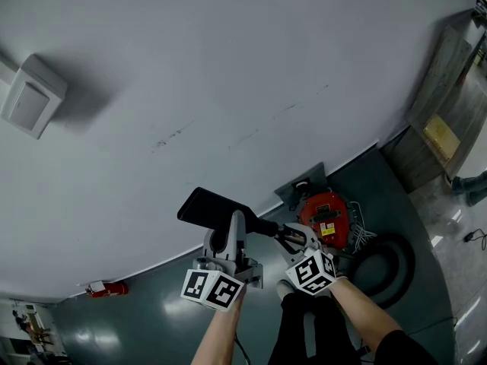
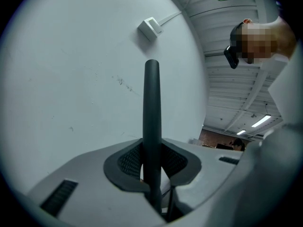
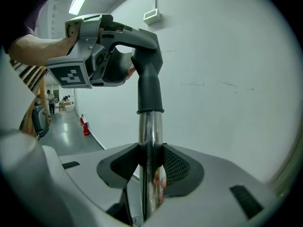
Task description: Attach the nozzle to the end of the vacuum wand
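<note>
The left tool has its 2 jaws pinched on the nozzle. In the left gripper view this is a flat black piece seen edge-on, running straight up between the ribbed dark pads. The right tool has its 2 jaws clamped on the vacuum wand, a shiny chrome tube that stands upright between that tool's pads.

In the right gripper view the nozzle's black neck is sleeved over the top end of the wand, with its collar sitting against the chrome. Above the collar the neck rises and bends left into the wider head, which the left tool grips from the left. That tool's marker cube faces the camera, and a bare forearm reaches in behind it.

In the head view the 2 tools sit side by side, low in the centre, each on the end of a forearm. The nozzle's broad black head points up and left toward a pale wall. Just beyond the right tool, a red vacuum canister rests on the dark floor at the foot of the wall. A black hose lies looped beside it on the right. A white box is fixed on the wall at the upper left, and a small red fire extinguisher lies at the wall's base at the lower left.
</note>
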The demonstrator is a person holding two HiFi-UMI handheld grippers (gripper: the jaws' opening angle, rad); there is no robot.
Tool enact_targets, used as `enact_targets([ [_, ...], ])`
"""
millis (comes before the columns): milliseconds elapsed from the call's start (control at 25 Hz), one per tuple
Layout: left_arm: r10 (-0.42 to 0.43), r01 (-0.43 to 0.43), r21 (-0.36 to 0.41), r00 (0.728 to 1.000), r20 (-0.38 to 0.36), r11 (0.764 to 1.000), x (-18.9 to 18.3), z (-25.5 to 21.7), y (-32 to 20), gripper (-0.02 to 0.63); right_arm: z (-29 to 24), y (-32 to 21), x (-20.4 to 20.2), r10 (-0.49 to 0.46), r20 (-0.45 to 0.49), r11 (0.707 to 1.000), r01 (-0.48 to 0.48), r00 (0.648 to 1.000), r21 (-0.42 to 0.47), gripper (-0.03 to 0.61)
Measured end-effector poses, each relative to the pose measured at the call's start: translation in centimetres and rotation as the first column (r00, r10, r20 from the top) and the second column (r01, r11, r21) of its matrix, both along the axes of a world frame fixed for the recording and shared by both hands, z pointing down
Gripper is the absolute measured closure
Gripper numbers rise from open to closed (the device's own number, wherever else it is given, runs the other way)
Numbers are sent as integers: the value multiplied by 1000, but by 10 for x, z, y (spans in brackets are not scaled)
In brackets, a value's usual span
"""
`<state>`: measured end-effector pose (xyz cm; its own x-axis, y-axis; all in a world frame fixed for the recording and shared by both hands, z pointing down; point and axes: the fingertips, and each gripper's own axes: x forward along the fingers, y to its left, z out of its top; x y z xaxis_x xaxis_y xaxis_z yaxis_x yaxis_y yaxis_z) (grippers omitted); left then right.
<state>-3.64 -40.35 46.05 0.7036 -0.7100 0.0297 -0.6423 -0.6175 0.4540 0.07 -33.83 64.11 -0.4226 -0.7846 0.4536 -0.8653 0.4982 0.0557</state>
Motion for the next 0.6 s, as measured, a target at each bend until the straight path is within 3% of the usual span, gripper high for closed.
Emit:
enact_targets([
  [320, 67, -67, 0, 994, 92, 998, 16, 4, -3, 532, 3, 2, -4, -3, -14, 1000, 3, 1000, 5, 419],
  [600, -2, 1, -34, 1000, -11, 999, -2, 10, -2, 533, 5, 2, -4, 6, 1, 1000, -6, 1000, -1, 419],
])
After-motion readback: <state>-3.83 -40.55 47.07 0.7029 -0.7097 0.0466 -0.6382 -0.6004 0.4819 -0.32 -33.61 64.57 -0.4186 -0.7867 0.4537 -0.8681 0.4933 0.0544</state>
